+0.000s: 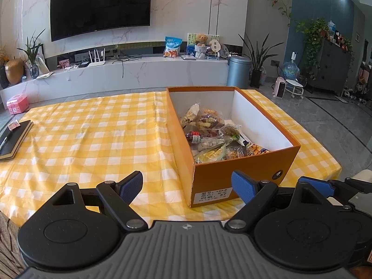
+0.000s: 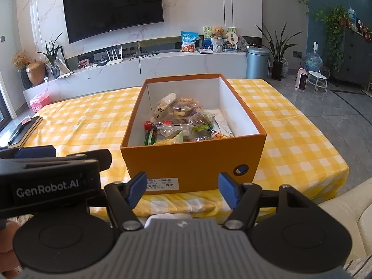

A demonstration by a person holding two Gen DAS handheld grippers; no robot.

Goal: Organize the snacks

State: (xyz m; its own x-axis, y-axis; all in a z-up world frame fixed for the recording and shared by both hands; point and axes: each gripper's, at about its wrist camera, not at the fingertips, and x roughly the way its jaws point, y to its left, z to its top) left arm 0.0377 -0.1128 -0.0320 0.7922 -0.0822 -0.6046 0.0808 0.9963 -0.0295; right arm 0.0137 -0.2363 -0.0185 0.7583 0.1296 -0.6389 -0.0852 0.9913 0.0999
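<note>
I have both grippers parked at the near edge of the table, side by side and angled down toward the box, which looks like a resting pose rather than a reach. The left gripper has its jaws spread with nothing between them, only checked cloth and the box's near corner behind. The right gripper is likewise parted and empty, its blue pads framing the label on the box's near wall without touching it. The snacks are all in the box as far as I can see — a heap of clear and coloured packets piled toward the near and middle part, with bare white floor showing at the far end. They lie jumbled over one another, so I judge they were dropped in rather than arranged; I can't tell individual packets apart at the bottom of the pile. The cloth around the box carries no loose packets in either view, so my guess is that the gathering is done, or that sorting within the box is what remains. Off at the left edge lies a notebook with a pen on it — well apart from the box, and no part of my job.
</note>
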